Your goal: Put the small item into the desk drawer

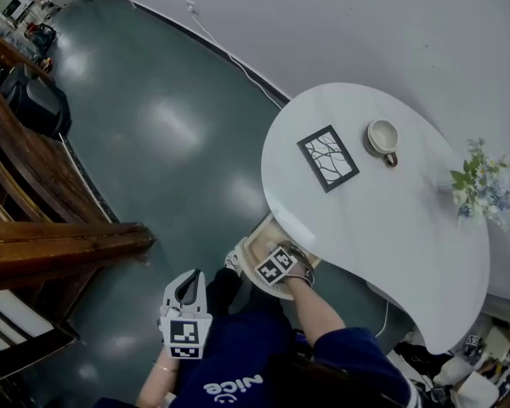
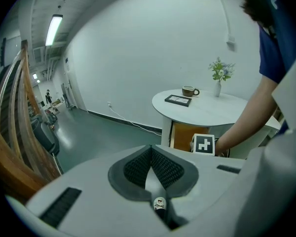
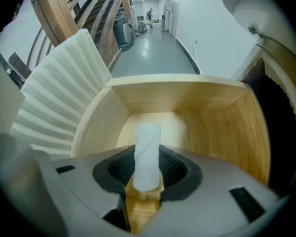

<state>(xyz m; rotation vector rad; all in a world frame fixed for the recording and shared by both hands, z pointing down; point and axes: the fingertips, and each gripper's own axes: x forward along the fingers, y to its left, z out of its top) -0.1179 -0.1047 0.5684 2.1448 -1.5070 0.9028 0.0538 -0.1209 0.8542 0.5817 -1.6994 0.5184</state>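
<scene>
While over the drawer [image 3: 222, 132] — right tongs [image 3: 147, 168] tight on white roll [image 3: 148, 141].

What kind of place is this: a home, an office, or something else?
Probably an office or showroom hall rather than a home: a wide, glossy dark floor, a big wooden staircase, and a small white table set with a cup and flowers against a bare wall.

Light: cool, even, rather dim | source: ceiling strip light [image 2: 55, 28] | glare: pale patches on glossy floor [image 1: 174, 121] | distortion: fisheye, black corners in gripper views | focus: drawer [image 3: 187, 100] sharp, nearest edges soft
</scene>
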